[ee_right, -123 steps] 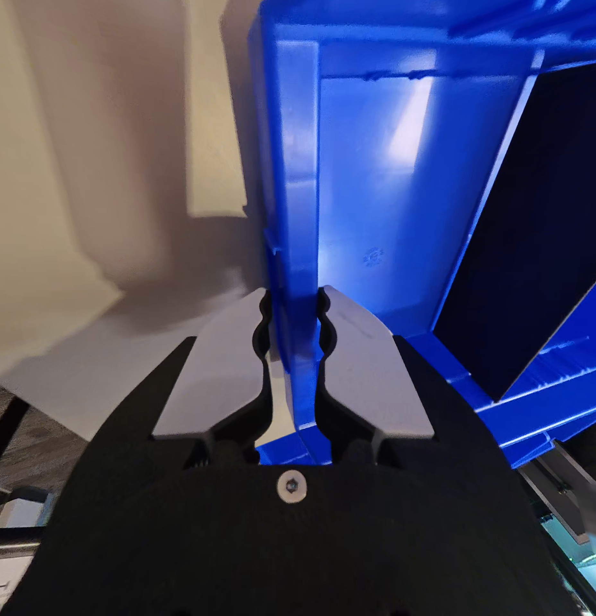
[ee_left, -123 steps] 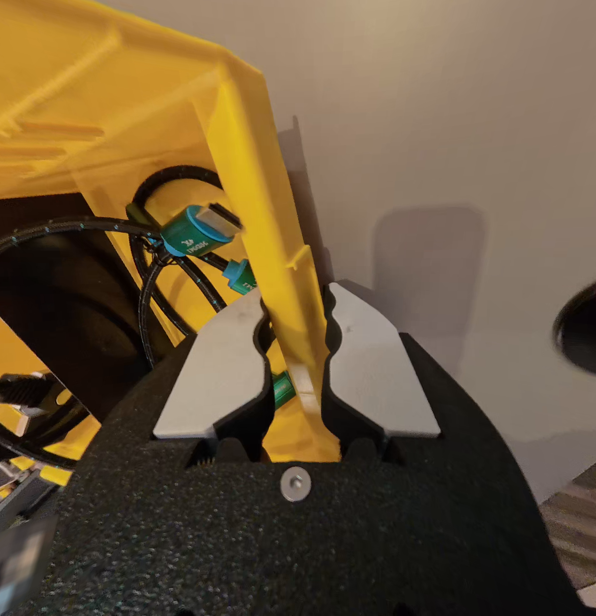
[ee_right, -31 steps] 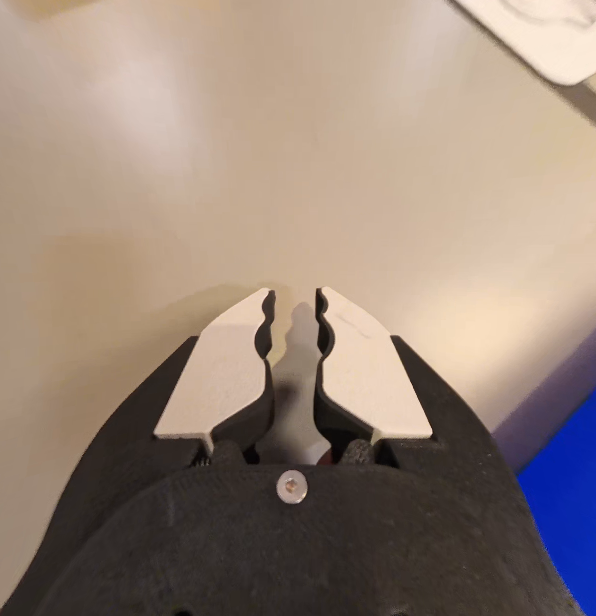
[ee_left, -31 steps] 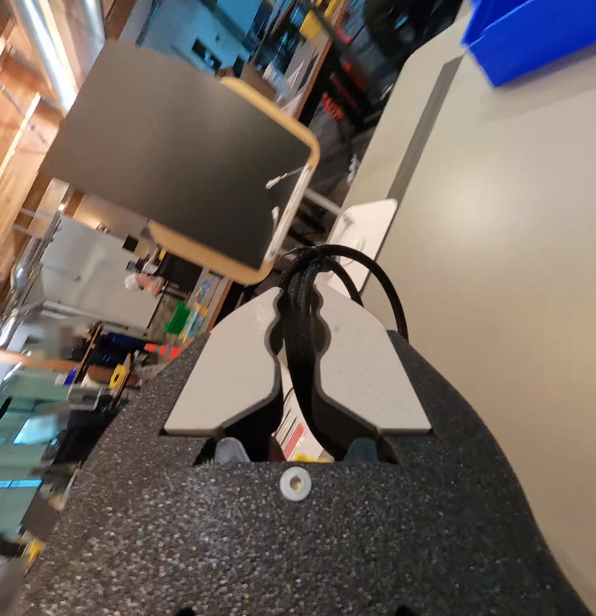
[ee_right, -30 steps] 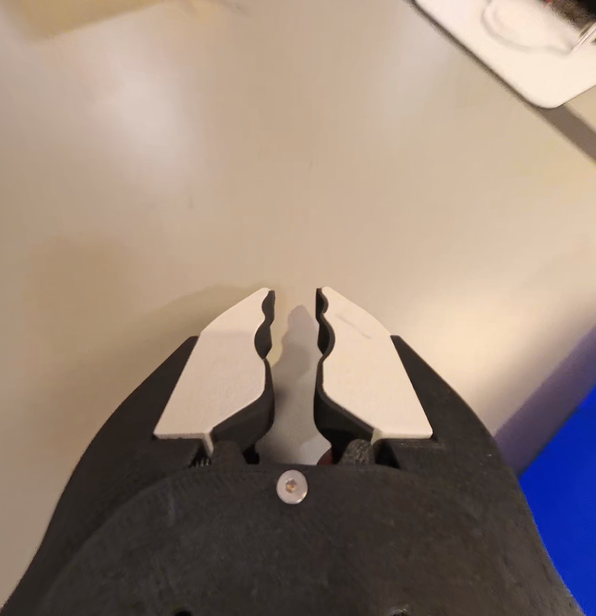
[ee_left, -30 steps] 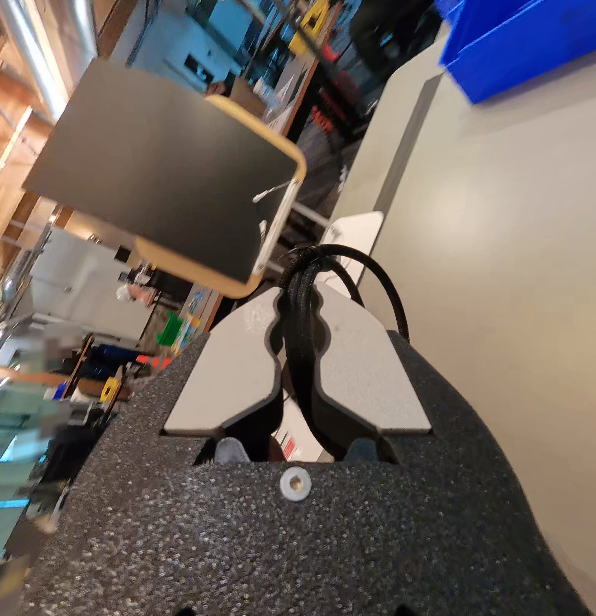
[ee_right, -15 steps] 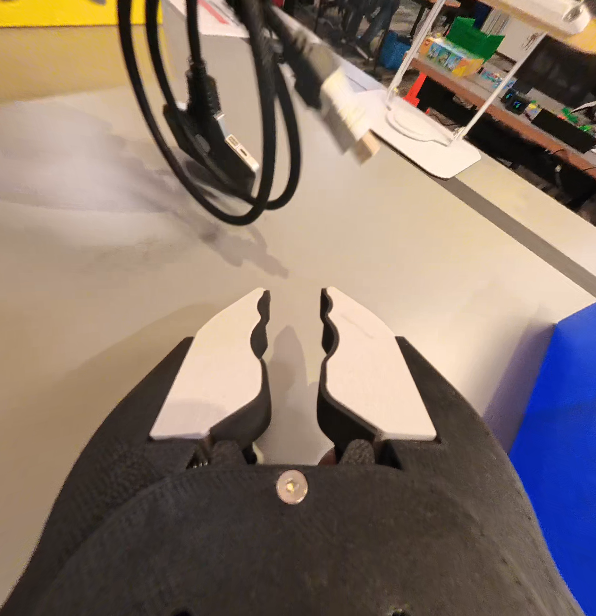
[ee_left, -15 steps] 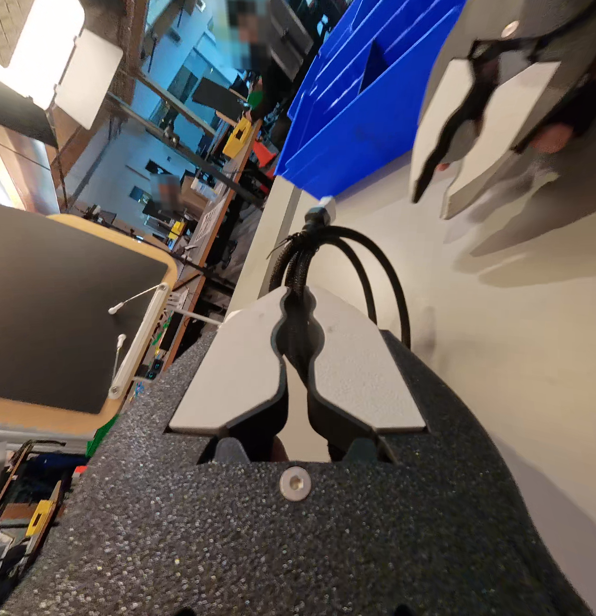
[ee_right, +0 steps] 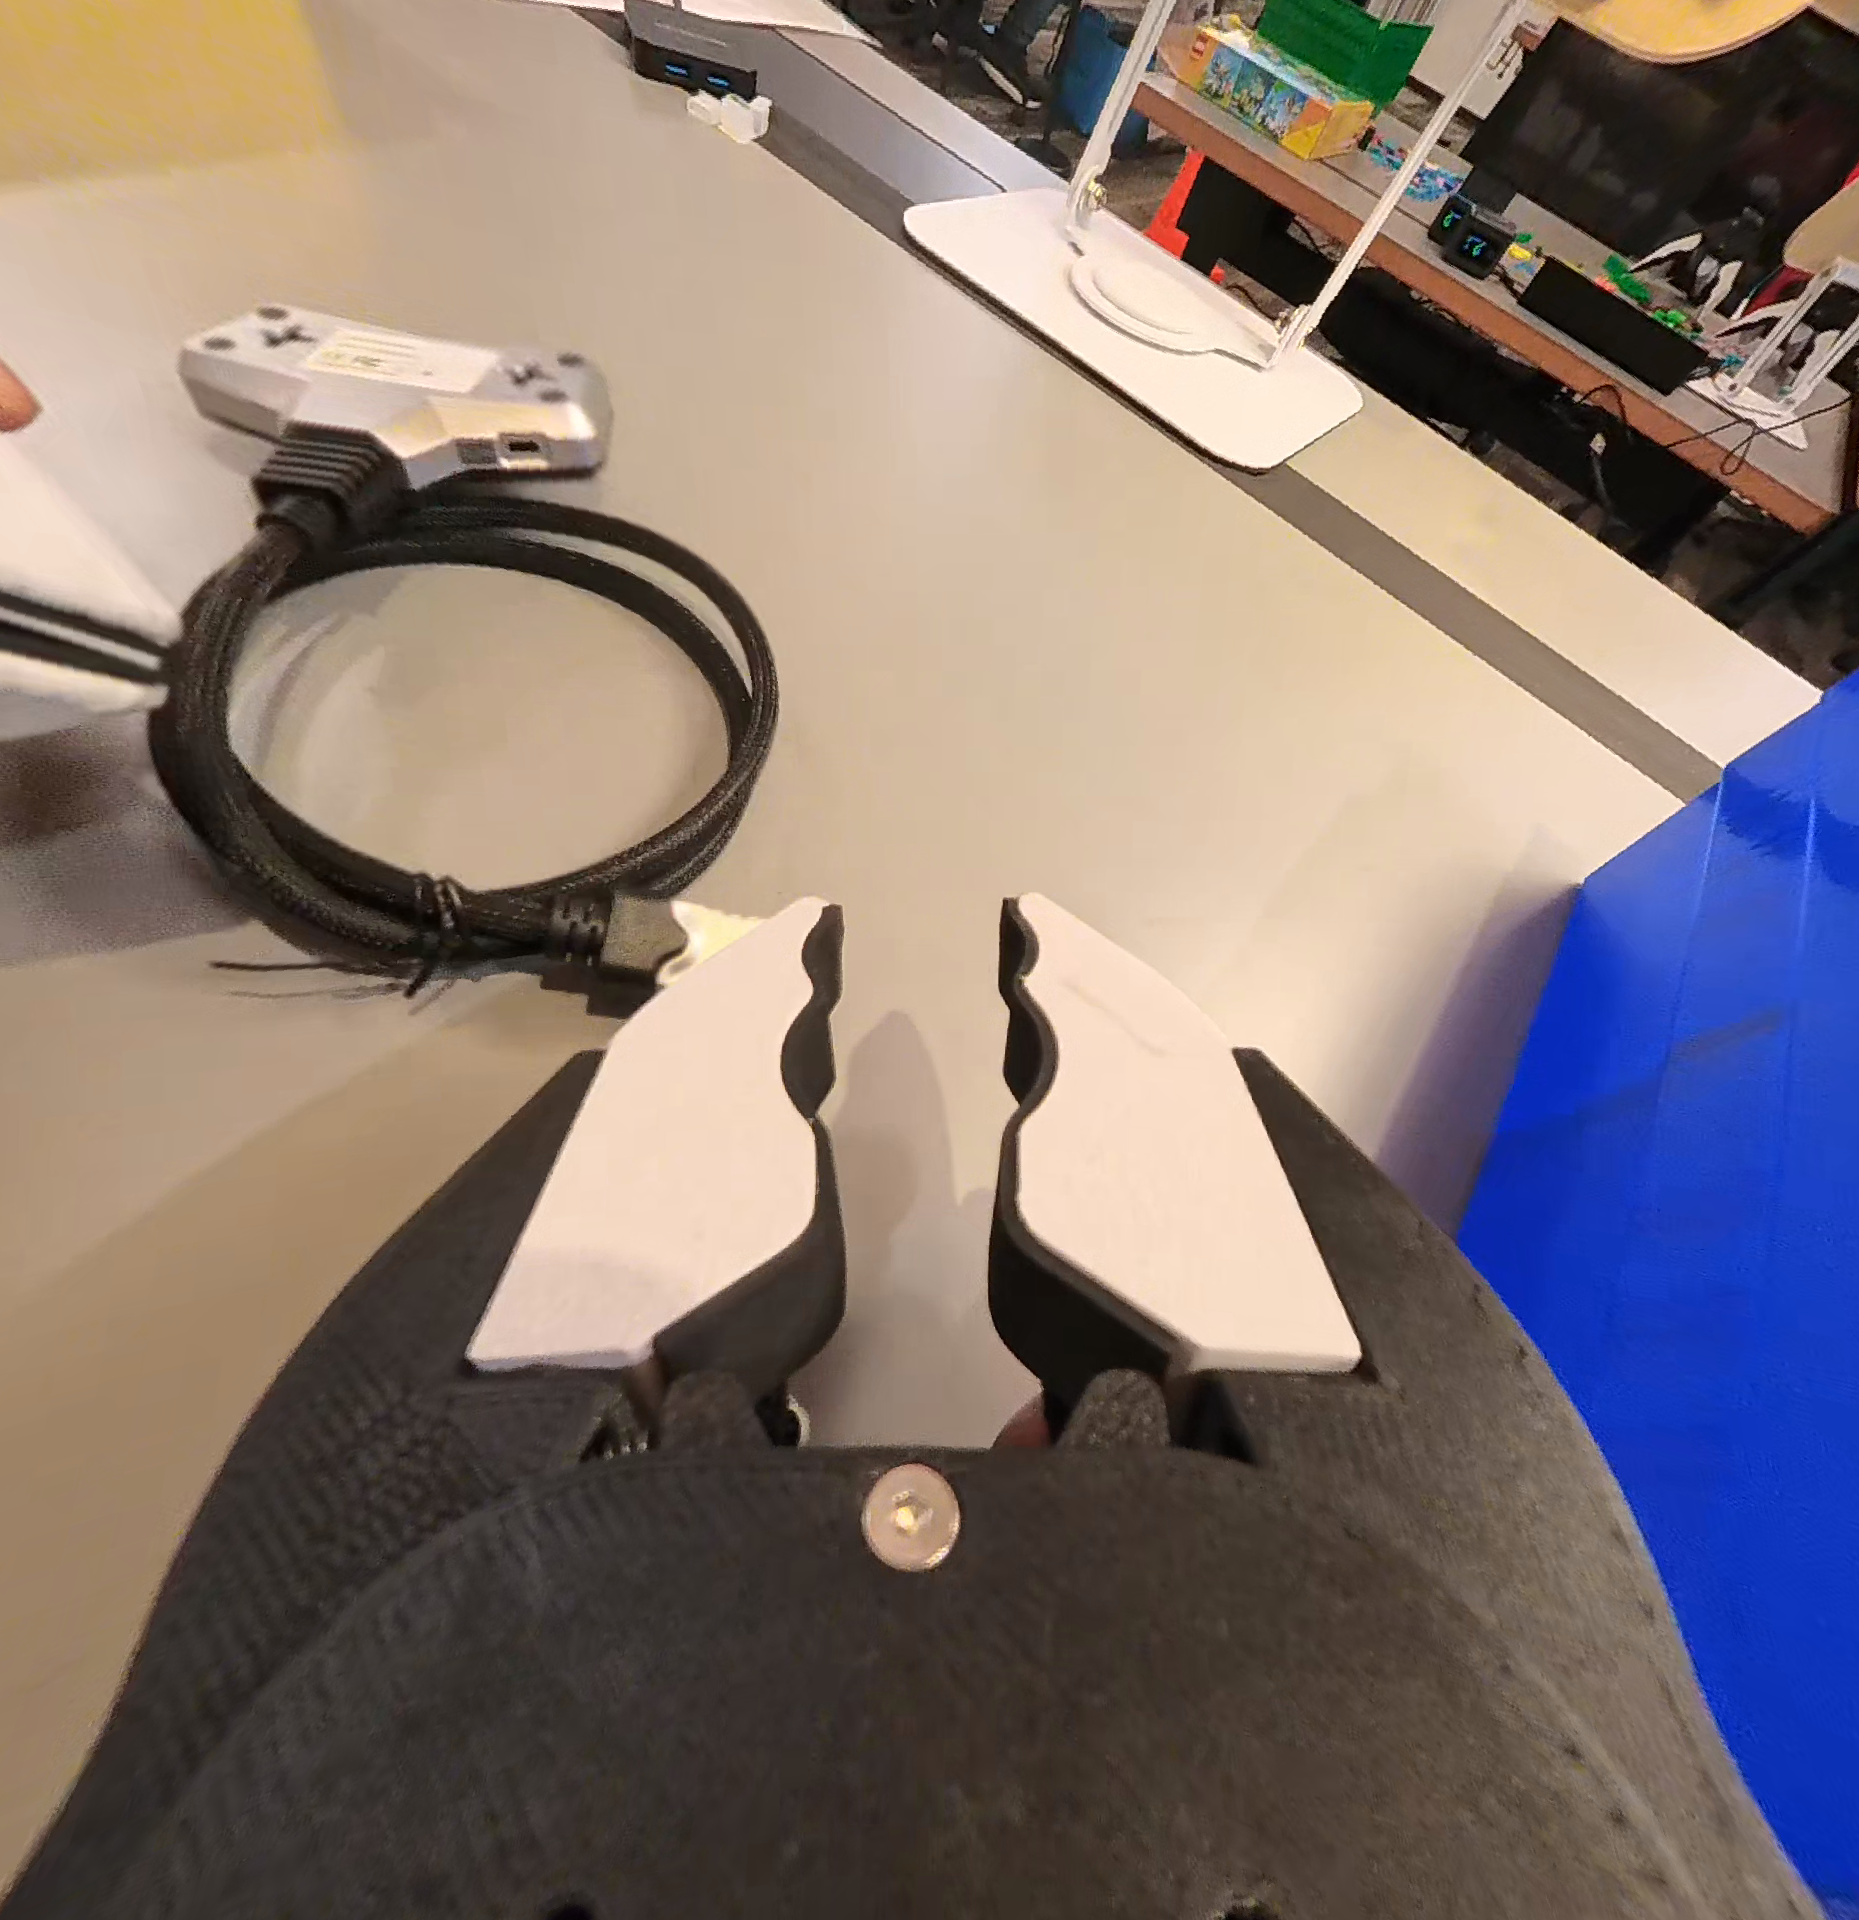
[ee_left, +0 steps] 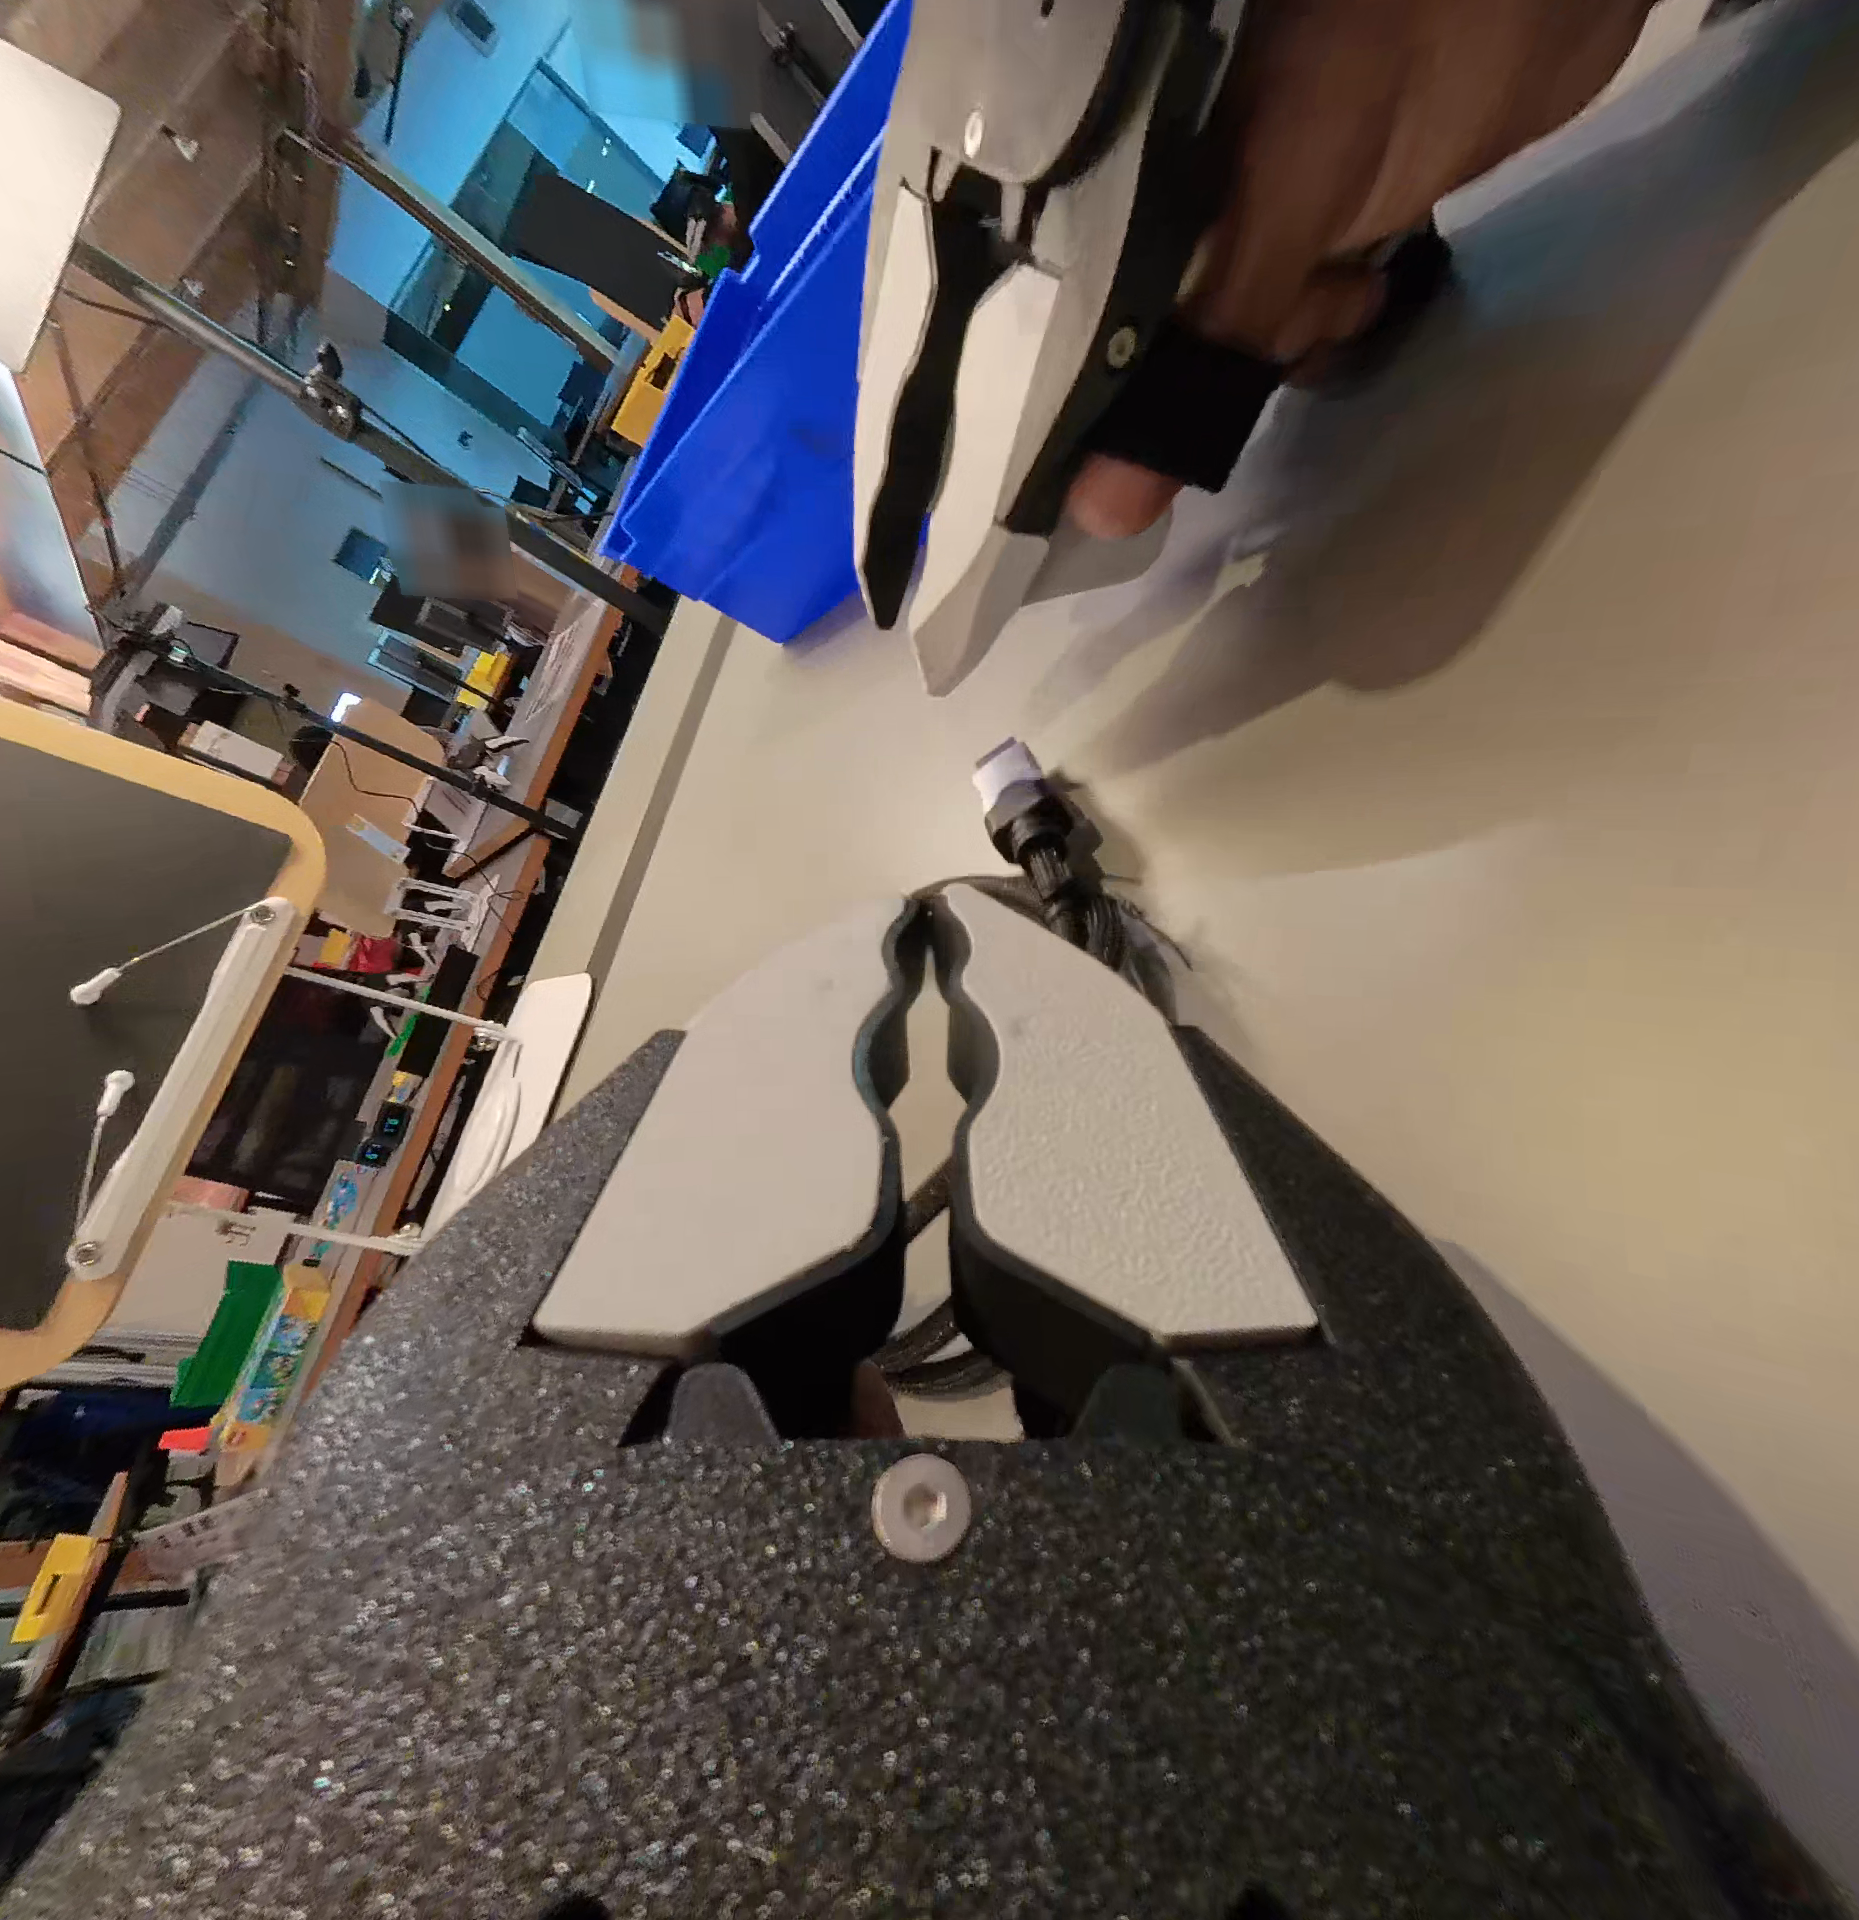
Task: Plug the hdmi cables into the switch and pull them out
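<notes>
Low over the table (ee_right: 1008, 582), left gripper (ee_left: 927, 914) tilted, tips together beside coiled cable (ee_right: 468, 748), right gripper (ee_right: 917, 914) hovering, fingers apart.

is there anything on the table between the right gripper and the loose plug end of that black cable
Nothing visible. The right gripper is open with its jaws apart, and the cable's plug lies on the bare table just left of the left fingertip, which hides the plug's very end.
</notes>
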The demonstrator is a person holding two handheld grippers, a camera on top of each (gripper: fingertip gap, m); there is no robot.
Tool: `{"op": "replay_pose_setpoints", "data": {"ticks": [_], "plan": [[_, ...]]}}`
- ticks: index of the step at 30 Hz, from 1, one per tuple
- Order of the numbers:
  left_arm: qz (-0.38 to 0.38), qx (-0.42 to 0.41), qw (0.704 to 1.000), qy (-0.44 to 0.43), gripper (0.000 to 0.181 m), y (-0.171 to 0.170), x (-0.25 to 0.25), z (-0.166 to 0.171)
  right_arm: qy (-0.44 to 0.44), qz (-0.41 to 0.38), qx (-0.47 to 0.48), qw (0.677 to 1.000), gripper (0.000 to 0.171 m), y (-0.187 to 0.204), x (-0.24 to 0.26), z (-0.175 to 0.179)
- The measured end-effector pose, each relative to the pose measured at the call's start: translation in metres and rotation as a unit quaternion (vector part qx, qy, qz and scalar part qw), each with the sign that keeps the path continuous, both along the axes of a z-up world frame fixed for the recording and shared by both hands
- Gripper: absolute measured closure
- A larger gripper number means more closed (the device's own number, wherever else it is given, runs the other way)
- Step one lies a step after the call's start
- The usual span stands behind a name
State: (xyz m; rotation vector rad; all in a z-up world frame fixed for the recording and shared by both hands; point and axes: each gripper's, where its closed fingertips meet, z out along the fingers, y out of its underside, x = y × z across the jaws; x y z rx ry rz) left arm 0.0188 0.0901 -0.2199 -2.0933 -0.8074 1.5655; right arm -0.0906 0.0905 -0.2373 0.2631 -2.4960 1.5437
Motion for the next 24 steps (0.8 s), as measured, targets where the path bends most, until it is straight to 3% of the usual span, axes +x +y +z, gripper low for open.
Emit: {"op": "replay_pose_setpoints", "data": {"ticks": [4,7,11,16,20,22,24], "plan": [[0.002,0.105,0.994,0.023,0.166,-0.002,0.008,0.019,0.004,-0.006,-0.001,1.0,0.142,0.002,-0.003,0.0],[0.044,0.174,0.983,0.04,0.152,-0.033,0.032,0.037,0.004,-0.009,-0.001,1.0,0.142,0.004,-0.004,0.0],[0.158,0.206,0.963,0.076,0.145,-0.111,0.098,0.068,0.007,-0.007,0.004,1.0,0.142,0.005,-0.004,-0.001],[0.354,0.191,0.911,0.088,0.141,-0.224,0.221,0.101,0.03,0.003,0.023,0.999,0.142,0.004,0.001,-0.007],[0.499,0.193,0.843,0.041,0.139,-0.3,0.319,0.091,0.052,0.009,0.037,0.998,0.142,0.003,0.005,-0.012],[0.536,0.224,0.814,0.013,0.134,-0.326,0.352,0.077,0.057,0.01,0.042,0.997,0.142,0.003,0.005,-0.014],[0.542,0.249,0.803,-0.008,0.135,-0.346,0.372,0.064,0.06,0.009,0.043,0.997,0.142,0.003,0.005,-0.014]]}}
